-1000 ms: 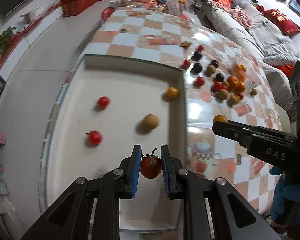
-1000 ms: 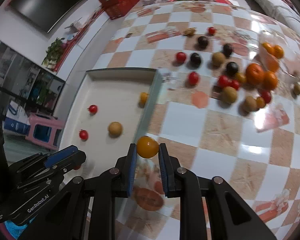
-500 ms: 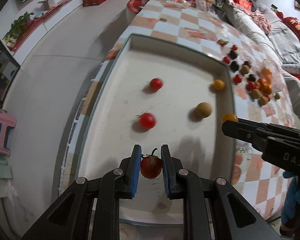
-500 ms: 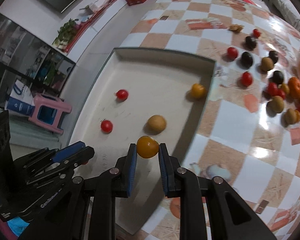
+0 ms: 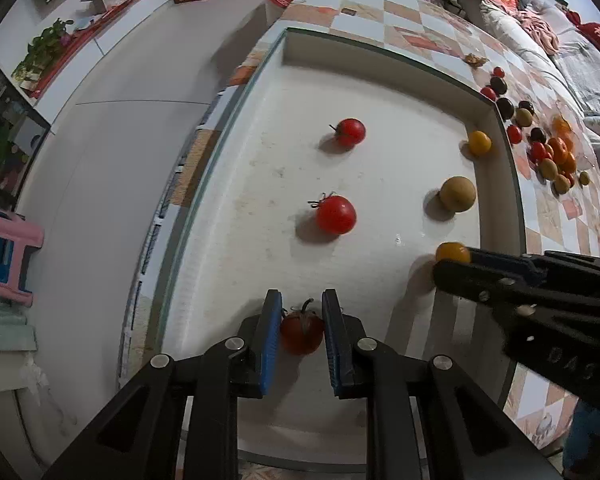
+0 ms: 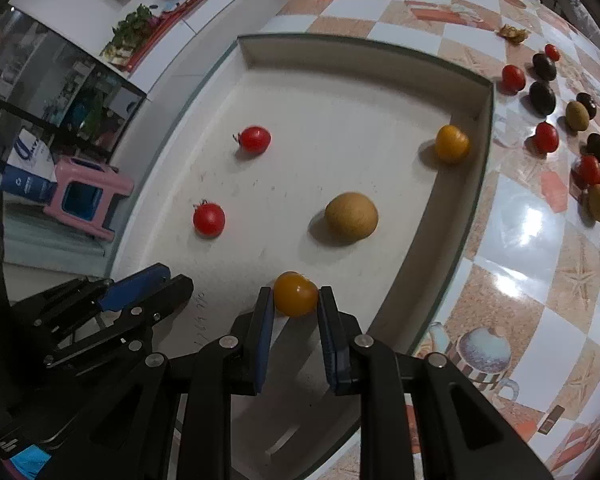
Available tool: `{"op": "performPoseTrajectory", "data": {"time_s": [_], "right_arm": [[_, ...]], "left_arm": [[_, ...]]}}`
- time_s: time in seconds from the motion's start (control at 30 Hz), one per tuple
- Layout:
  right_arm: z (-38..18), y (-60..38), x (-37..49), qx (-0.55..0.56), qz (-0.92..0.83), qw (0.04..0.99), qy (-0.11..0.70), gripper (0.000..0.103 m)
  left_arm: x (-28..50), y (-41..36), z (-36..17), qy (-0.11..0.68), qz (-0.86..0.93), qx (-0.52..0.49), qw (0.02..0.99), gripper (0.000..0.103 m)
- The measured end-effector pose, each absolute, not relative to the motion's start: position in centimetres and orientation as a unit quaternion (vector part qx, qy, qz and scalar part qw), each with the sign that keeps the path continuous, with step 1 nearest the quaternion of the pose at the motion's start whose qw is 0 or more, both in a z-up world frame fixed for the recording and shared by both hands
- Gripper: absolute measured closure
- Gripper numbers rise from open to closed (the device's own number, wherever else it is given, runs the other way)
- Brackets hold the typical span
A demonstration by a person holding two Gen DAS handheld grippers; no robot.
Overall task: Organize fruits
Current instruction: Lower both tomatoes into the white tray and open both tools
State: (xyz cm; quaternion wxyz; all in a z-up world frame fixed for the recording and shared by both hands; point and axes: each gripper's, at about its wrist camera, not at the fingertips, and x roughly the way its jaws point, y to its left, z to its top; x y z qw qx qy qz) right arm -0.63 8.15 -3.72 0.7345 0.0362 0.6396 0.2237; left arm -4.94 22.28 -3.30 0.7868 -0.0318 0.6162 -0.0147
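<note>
The left gripper [image 5: 301, 330] pinches a dark red tomato [image 5: 302, 334] between its blue pads, low over the near end of the white tray [image 5: 496, 120]. The tomato is round and glossy, its green stem pointing up and away from the gripper (a round fruit, so no long axis to speak of). The right gripper [image 6: 294, 300] is closed on a smooth yellow-orange tomato [image 6: 295, 293], also over the tray, nearer its right wall. Farther in, two red tomatoes [image 5: 335, 214] with stems lie apart on the tray floor, a tan round fruit [image 6: 351, 219] sits to their right, and another yellow tomato [image 6: 452, 143] rests near the far right corner. Beyond the wall, mixed fruits [image 6: 544, 98] lie on the checkered table [image 6: 520, 216].
</note>
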Motion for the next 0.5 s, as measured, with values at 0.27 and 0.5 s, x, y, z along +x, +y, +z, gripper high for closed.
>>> {"op": "performPoseTrajectory", "data": {"time_s": [0.27,0.5], "right_arm": [[-4.0,7.9,-0.1,0.064,0.241,0.722,0.645,0.060],[-3.0,6.8,0.4,0.105,0.240,0.725,0.637,0.024]], "left_arm": [[-4.8,21.5,-3.4,0.618,-0.009,-0.014,0.786,0.035],[-4.9,20.6,-3.0,0.615,-0.004,0.007,0.788,0.027]]}}
